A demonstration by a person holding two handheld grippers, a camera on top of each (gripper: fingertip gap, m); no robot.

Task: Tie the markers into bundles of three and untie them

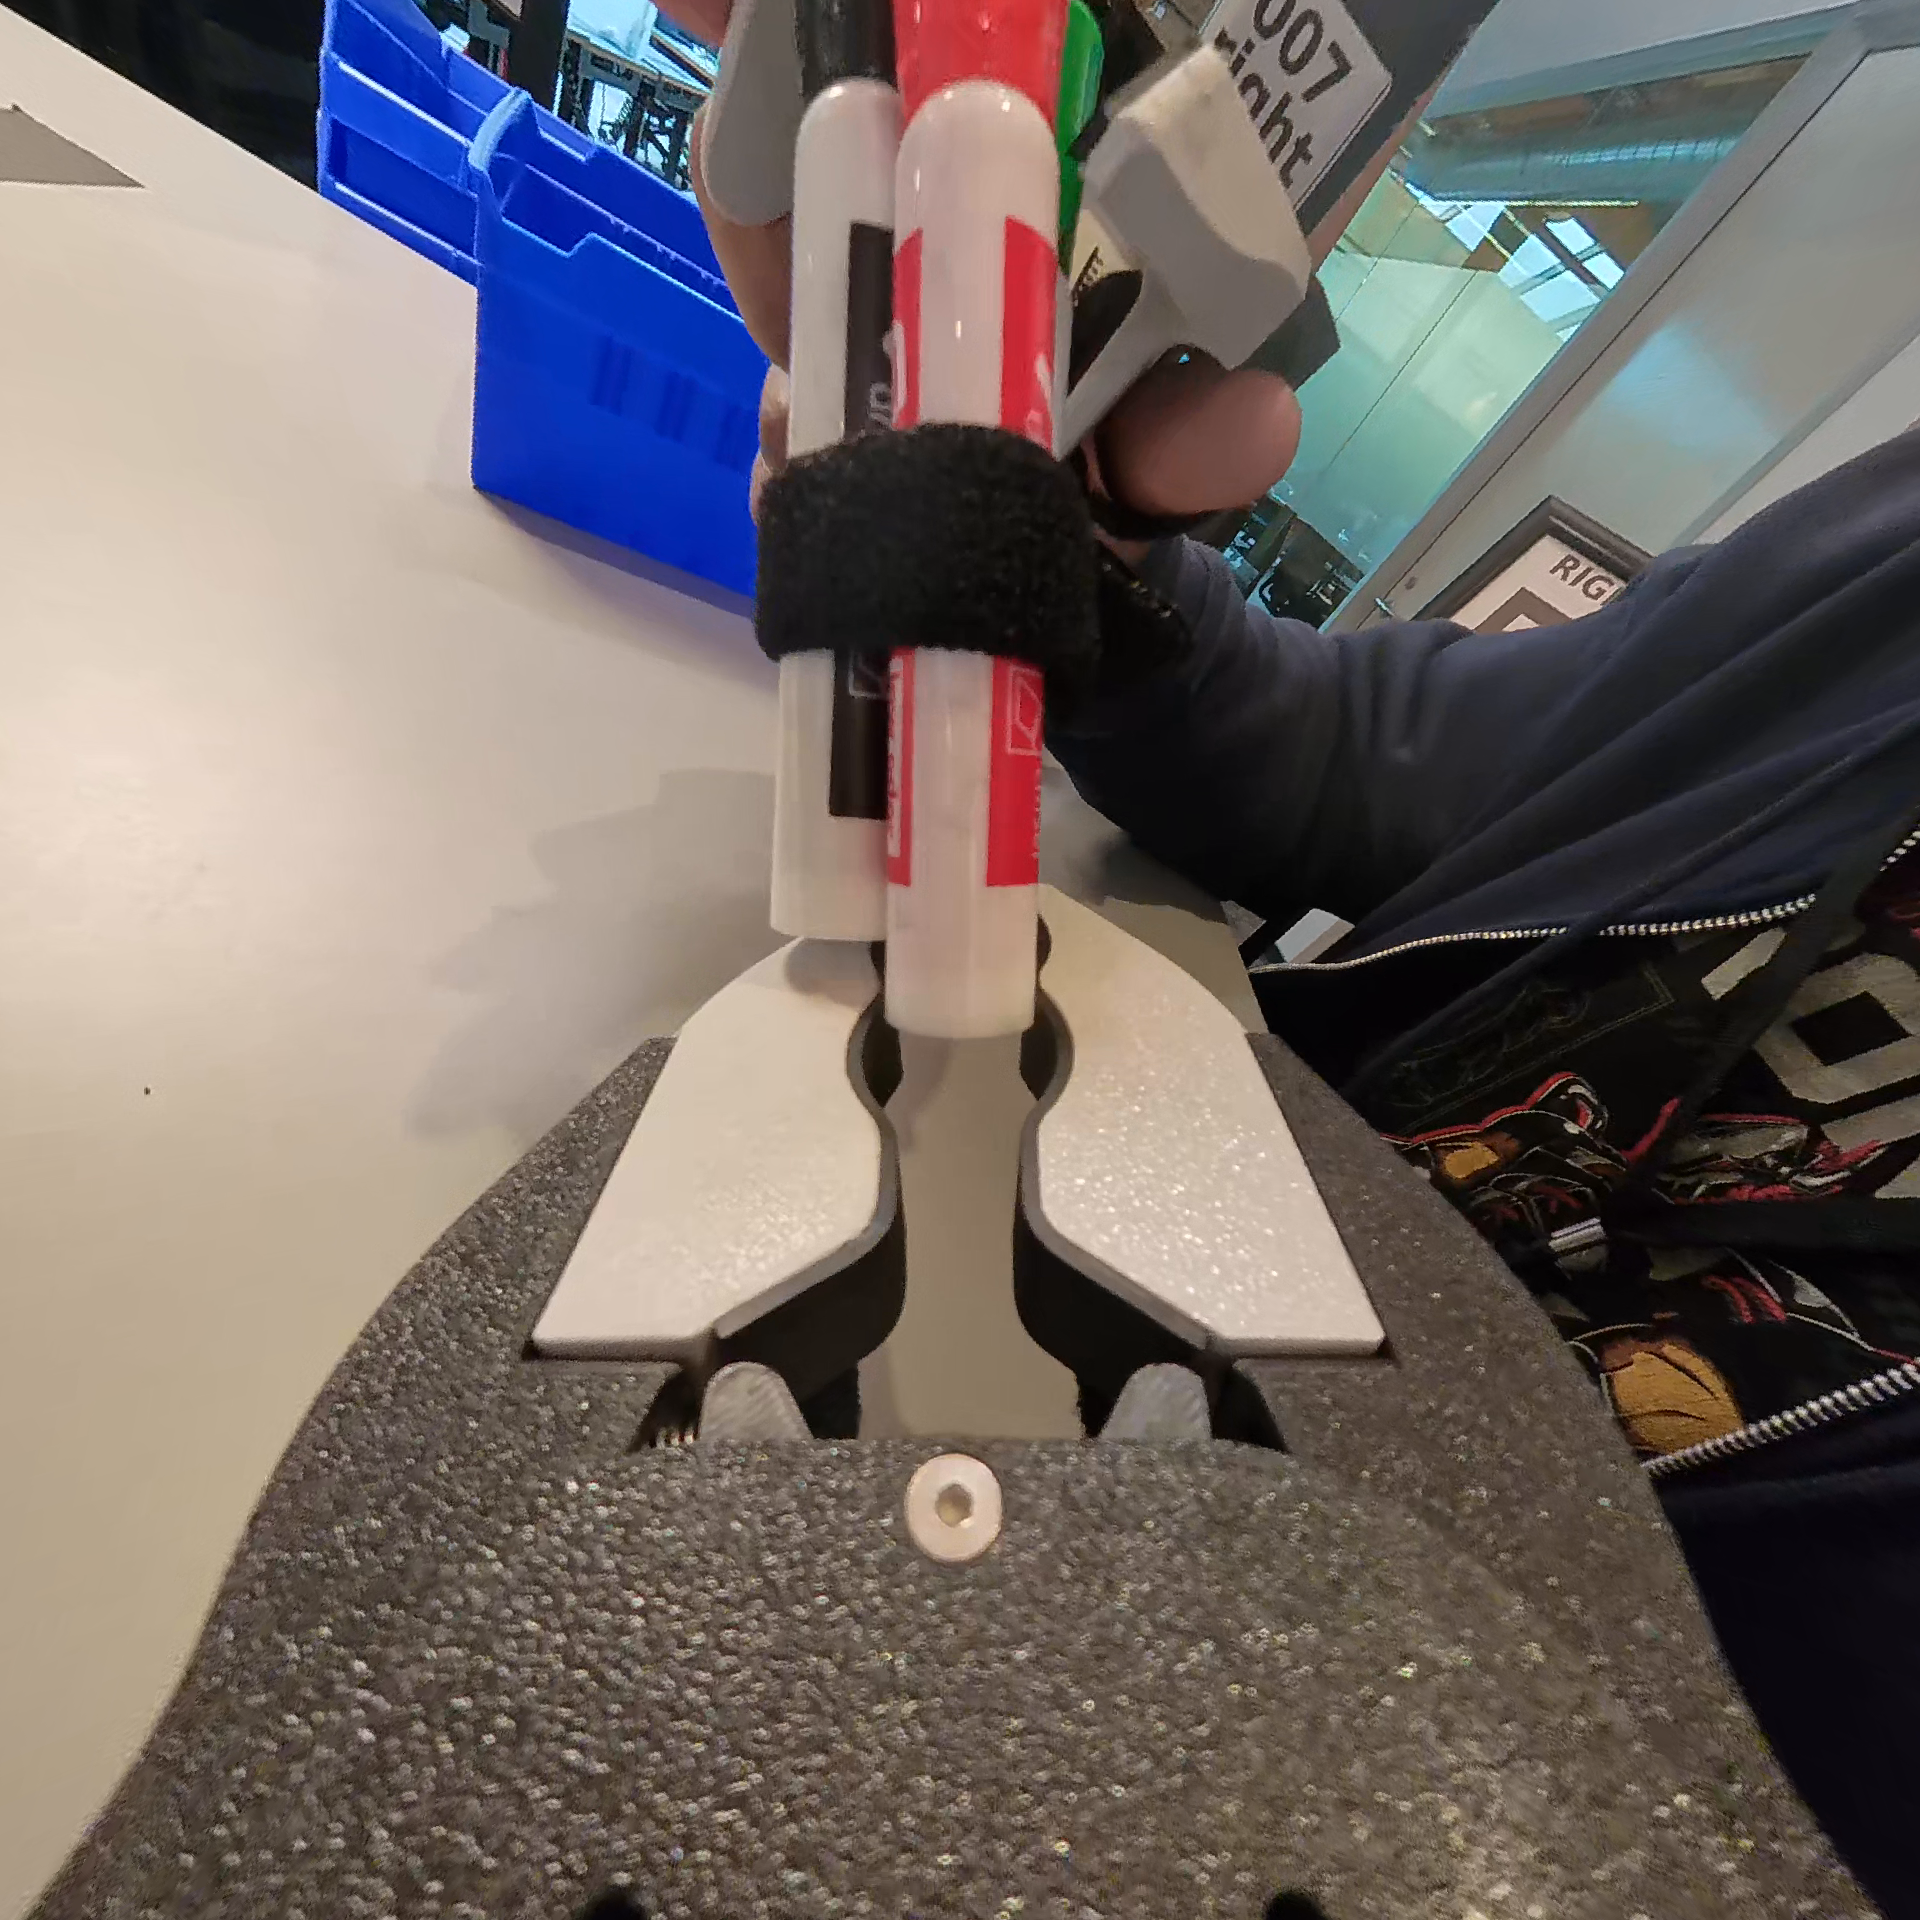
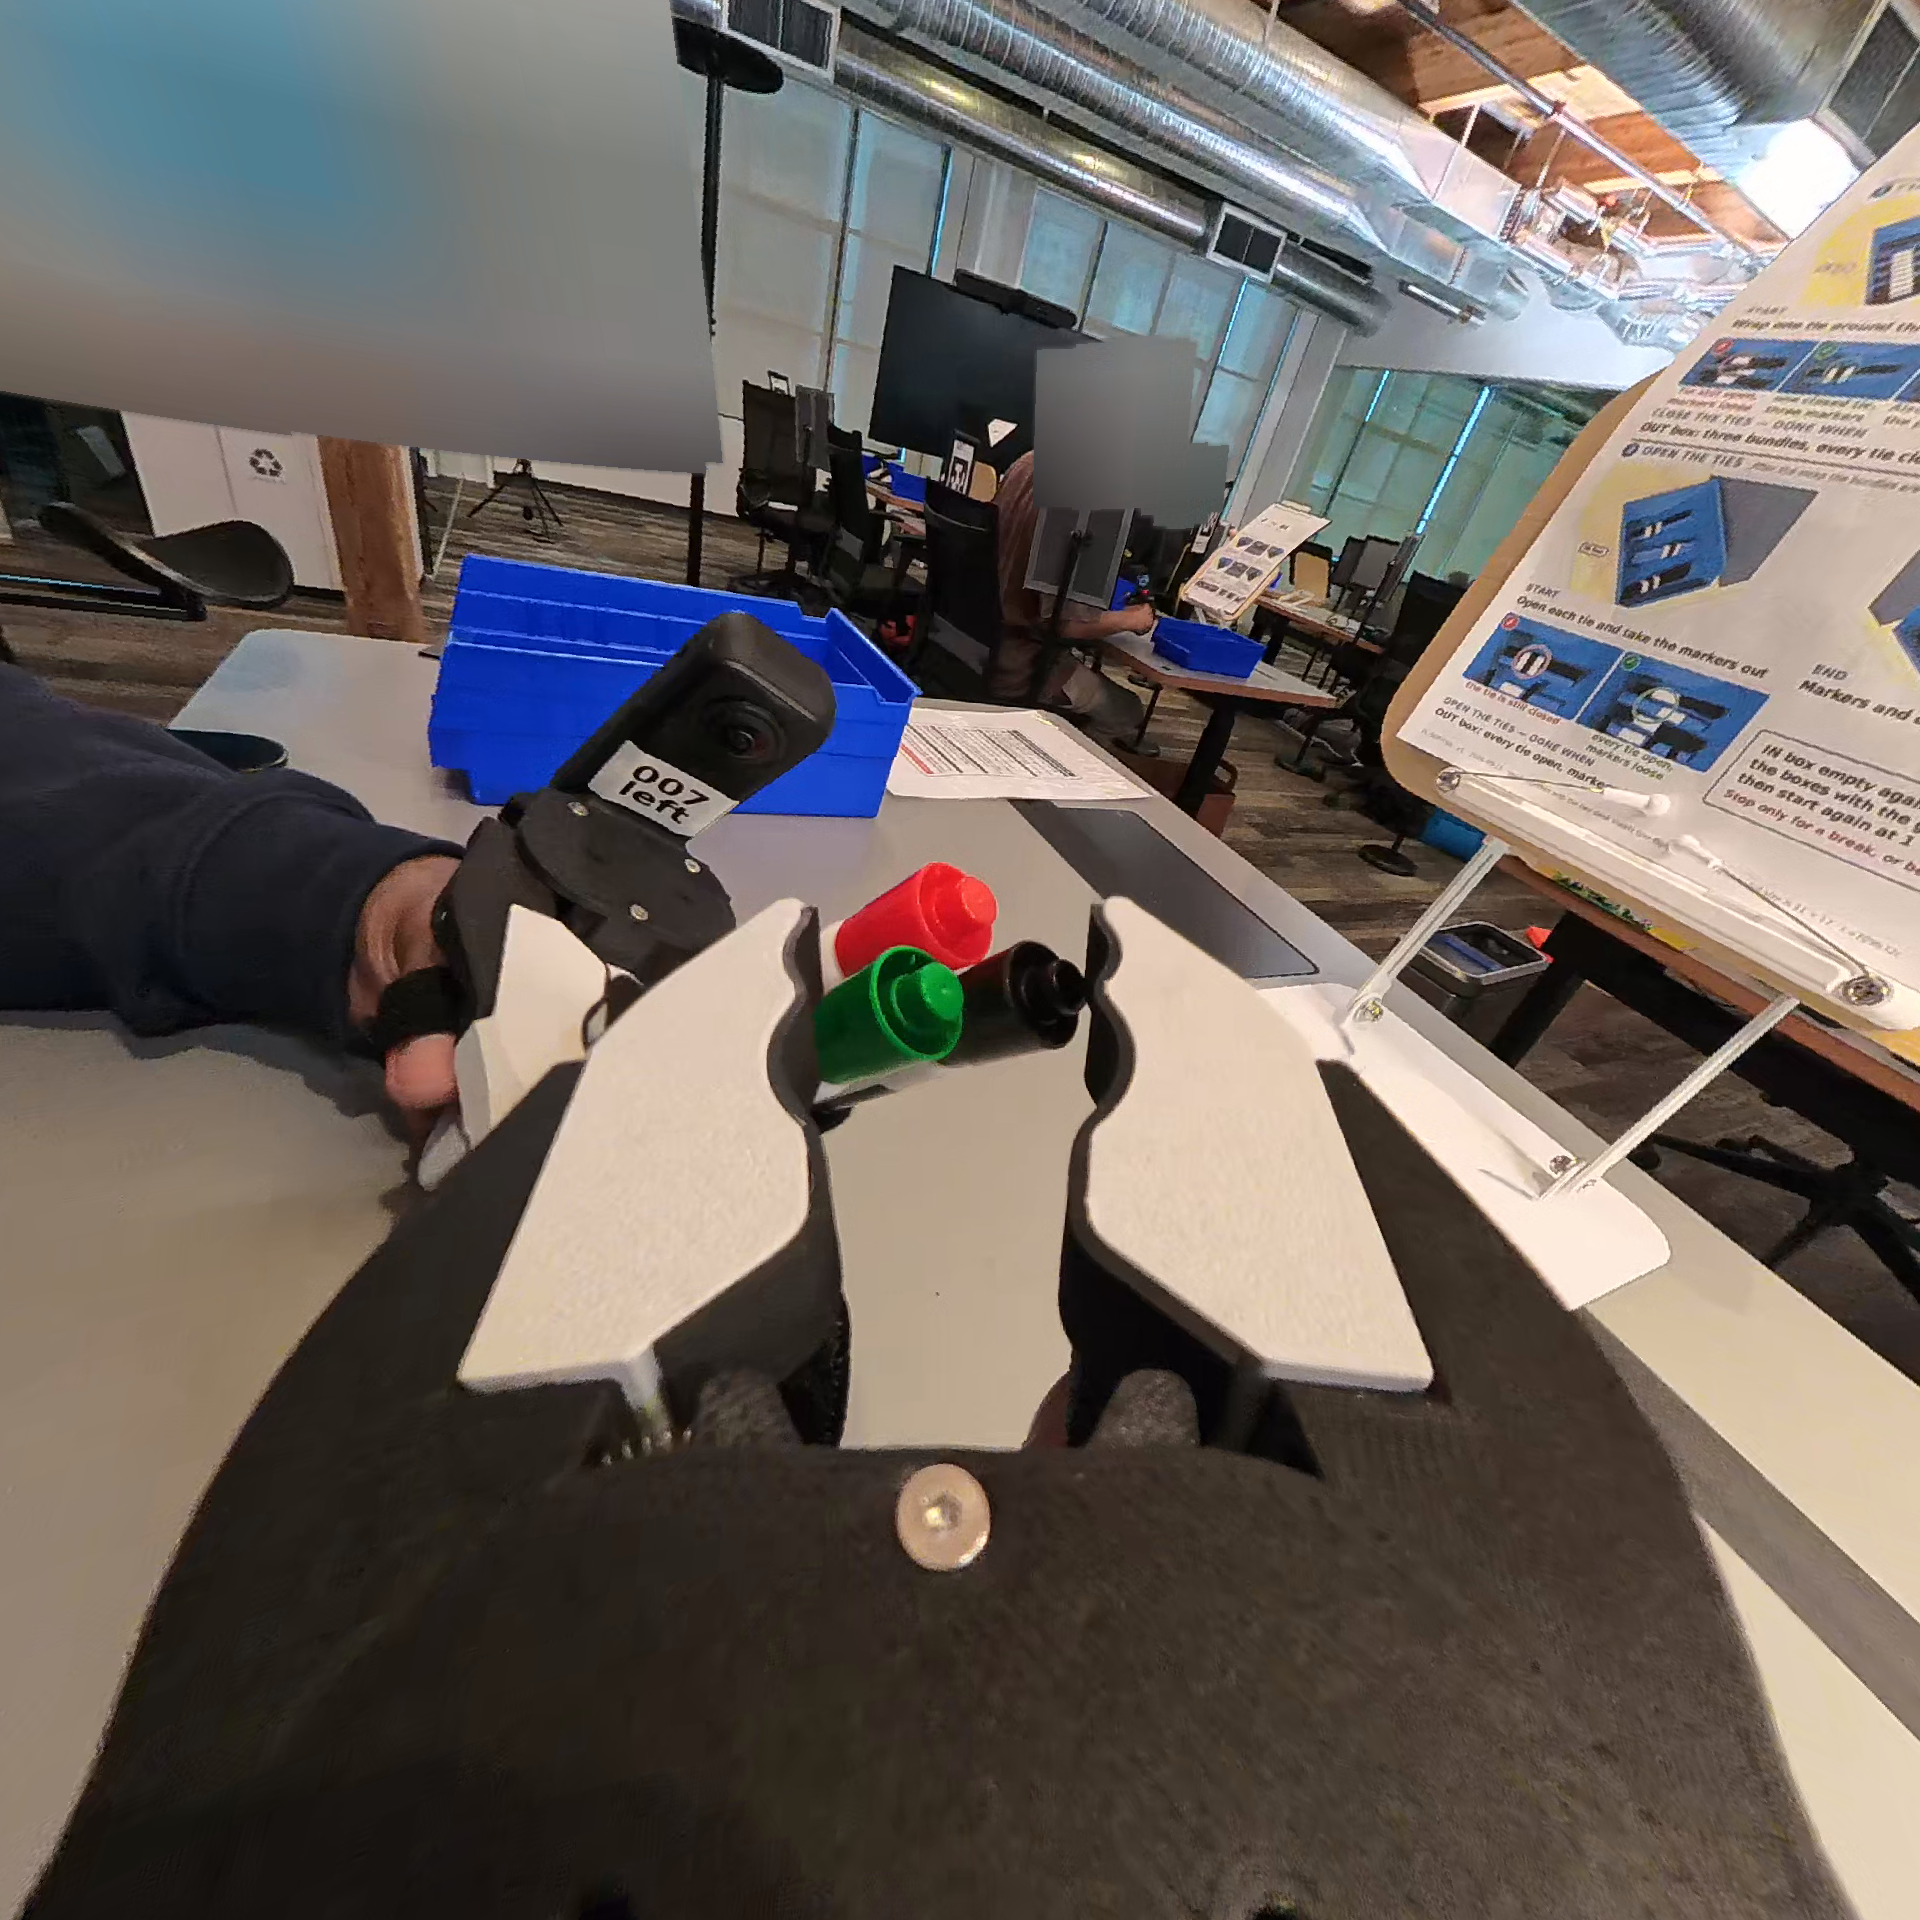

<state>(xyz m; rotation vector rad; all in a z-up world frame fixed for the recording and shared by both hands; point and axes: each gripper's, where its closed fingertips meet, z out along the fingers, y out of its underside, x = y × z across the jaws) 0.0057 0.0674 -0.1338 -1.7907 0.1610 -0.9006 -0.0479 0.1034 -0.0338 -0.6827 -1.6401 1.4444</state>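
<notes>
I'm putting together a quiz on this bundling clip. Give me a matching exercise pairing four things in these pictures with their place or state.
Things:
1. black hook-and-loop strap
2. blue plastic bin
3. left gripper
4. right gripper

Place or state:
A. fingers spread either side of the marker caps
B. standing on the grey table, behind the grippers
C. wrapped around the marker bodies
D. fingers narrowed at the butt ends of the red marker and black marker

Pairs: 1-C, 2-B, 3-D, 4-A
</notes>
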